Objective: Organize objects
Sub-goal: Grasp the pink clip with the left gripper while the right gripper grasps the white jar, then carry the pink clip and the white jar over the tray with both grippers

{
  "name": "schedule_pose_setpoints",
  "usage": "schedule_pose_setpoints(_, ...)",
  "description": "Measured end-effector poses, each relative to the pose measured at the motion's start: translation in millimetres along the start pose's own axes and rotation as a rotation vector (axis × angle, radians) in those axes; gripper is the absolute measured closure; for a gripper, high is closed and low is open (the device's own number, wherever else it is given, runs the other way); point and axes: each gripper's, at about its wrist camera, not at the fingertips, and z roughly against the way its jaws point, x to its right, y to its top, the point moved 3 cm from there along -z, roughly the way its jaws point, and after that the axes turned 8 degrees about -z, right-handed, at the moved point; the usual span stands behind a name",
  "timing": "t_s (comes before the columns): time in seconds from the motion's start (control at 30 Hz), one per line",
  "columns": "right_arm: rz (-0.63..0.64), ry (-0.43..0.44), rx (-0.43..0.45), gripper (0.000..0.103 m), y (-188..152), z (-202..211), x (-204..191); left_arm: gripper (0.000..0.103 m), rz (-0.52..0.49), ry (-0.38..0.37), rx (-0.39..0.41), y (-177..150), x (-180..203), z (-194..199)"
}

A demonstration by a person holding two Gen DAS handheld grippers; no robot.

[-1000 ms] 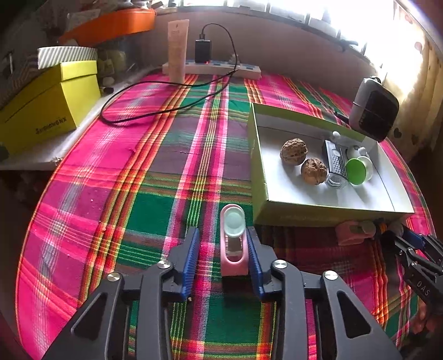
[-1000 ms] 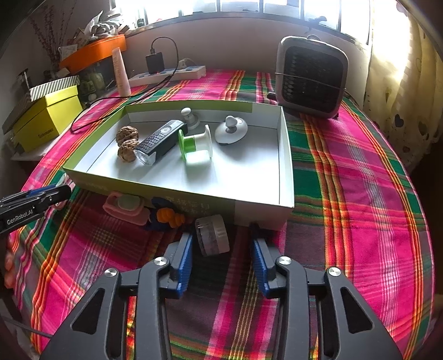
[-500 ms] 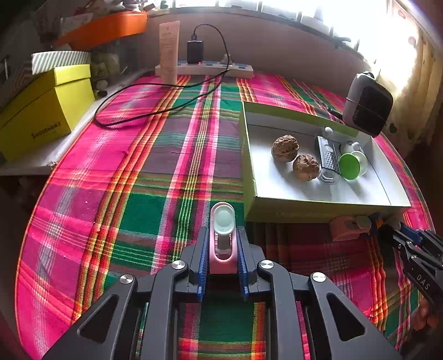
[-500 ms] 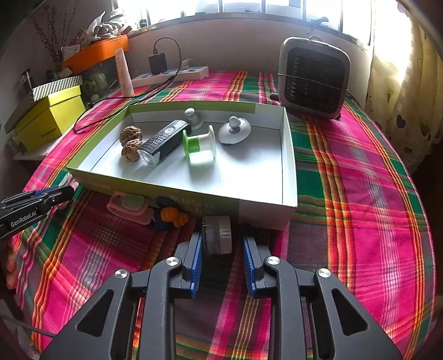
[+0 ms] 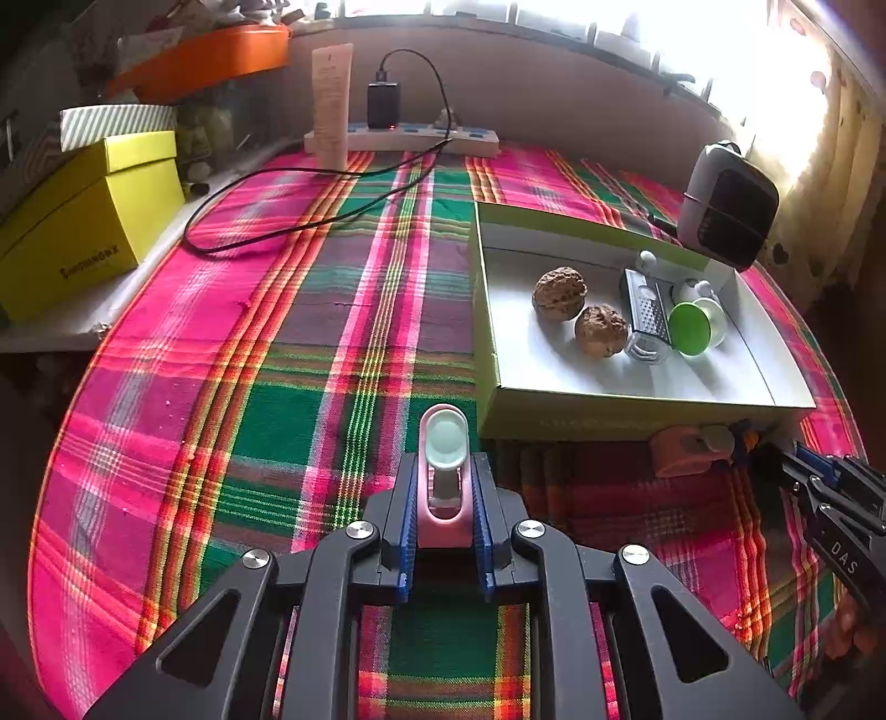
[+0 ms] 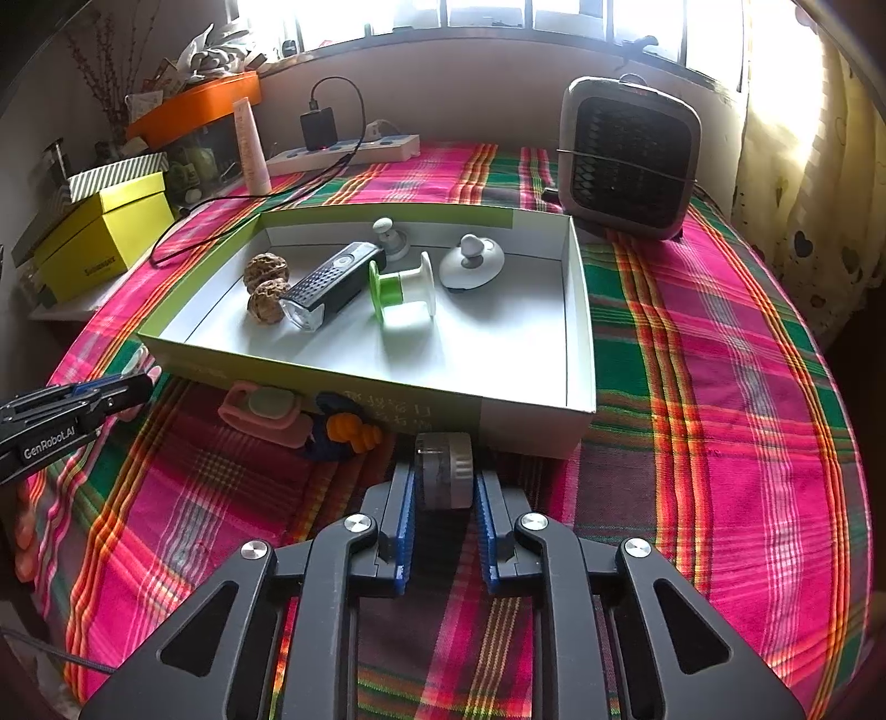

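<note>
The left gripper (image 6: 133,390), marked "GenRobot.AI", clamps a pink case (image 5: 444,476) at the box's (image 5: 554,410) front corner, while only the right view shows the right gripper (image 6: 443,490) just closed on a grey cap (image 6: 443,471).

Two walnuts (image 6: 267,279), one green spool (image 6: 401,288), two white knobs (image 6: 472,260).

A bright plaid cloth (image 6: 692,354) — pink, green and orange — covers the worktop. Behind it runs a plain pale wall (image 6: 470,94) under a row of windows (image 6: 498,16), glaring with daylight. A cream curtain (image 6: 803,166) with small hearts hangs at the right. At the left, a cluttered shelf (image 5: 72,327) sits in shadow — boxes stacked on it.
</note>
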Motion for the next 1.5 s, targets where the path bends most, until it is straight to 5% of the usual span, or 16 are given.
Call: schedule_pose_setpoints(1.5, 0.000, 0.037, 0.074, 0.083, 16, 29, -5, 0.087, -0.045, -0.087, 0.067, 16, 20, 35)
